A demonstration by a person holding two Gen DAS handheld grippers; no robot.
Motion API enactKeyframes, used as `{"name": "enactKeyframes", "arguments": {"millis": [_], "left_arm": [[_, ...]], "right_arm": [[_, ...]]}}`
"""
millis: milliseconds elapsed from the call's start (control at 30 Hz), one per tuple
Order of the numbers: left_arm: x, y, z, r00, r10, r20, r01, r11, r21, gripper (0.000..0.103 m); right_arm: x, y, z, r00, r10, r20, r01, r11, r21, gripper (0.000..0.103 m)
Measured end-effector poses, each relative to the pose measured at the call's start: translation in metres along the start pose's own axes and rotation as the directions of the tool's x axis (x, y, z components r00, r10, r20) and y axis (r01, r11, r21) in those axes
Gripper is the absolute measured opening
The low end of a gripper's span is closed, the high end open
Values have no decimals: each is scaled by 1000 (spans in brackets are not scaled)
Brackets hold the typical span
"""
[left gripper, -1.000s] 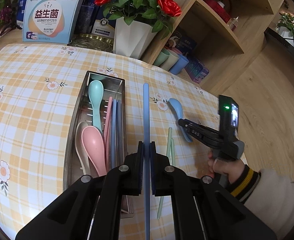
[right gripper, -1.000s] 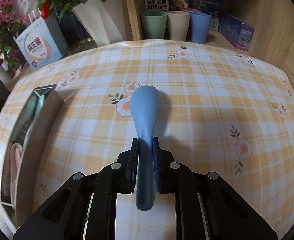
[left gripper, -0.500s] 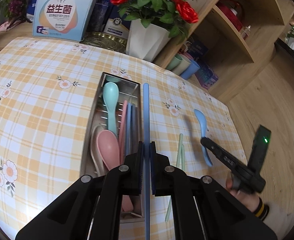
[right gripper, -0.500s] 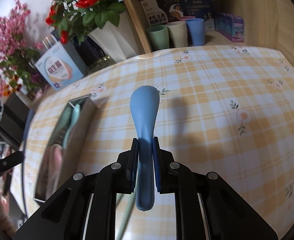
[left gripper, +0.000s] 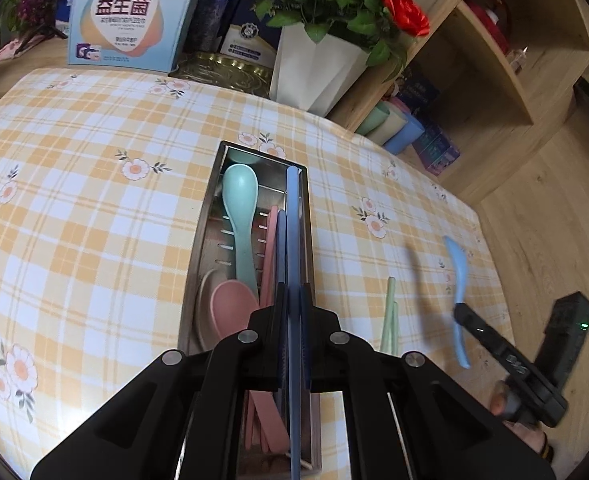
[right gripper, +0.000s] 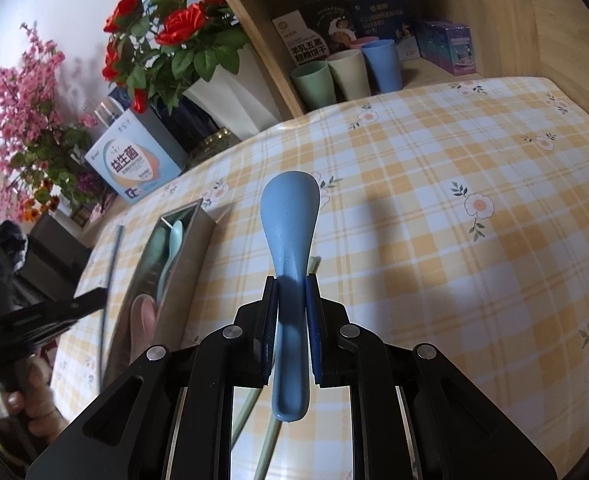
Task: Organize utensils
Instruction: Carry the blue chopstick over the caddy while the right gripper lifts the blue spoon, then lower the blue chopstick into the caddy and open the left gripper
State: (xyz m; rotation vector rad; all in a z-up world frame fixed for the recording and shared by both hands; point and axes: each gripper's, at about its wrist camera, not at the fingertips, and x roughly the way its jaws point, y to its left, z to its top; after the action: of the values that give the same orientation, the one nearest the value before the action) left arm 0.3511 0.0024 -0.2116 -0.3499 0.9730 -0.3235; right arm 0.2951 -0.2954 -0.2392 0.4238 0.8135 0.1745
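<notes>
The left gripper (left gripper: 293, 300) is clamped on a blue chopstick (left gripper: 293, 240) over the metal tray (left gripper: 208, 216); the right gripper (right gripper: 292, 312) grips a blue spoon (right gripper: 290, 216) above the surface (right gripper: 454, 280).

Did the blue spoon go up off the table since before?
Yes. The blue spoon, clamped in the right gripper, was down on the checked tablecloth earlier; now it hangs above it, beside the metal tray.

Home dining corner: checked floral tablecloth (left gripper: 94, 208) on table; at 12 o'clock, red roses in white pot (left gripper: 314, 68); at 2 o'clock, wooden shelving (left gripper: 506, 60) with pastel cups (right gripper: 346, 72), snack boxes (right gripper: 446, 46).
</notes>
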Motion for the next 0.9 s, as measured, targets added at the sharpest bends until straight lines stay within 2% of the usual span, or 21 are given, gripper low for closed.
{"name": "enactKeyframes", "arguments": {"millis": [267, 600, 900], "left_arm": [[39, 6, 11, 997, 22, -79, -25, 999, -26, 6], [61, 0, 18, 992, 69, -109, -69, 998, 10, 6], [71, -1, 19, 990, 72, -124, -71, 997, 18, 6]], "right_arm": [[-6, -14, -1, 1000, 5, 7, -6, 999, 51, 14], [-13, -29, -1, 1000, -5, 21, 4, 996, 88, 14], [-19, -36, -4, 999, -26, 30, 23, 995, 101, 14]]}}
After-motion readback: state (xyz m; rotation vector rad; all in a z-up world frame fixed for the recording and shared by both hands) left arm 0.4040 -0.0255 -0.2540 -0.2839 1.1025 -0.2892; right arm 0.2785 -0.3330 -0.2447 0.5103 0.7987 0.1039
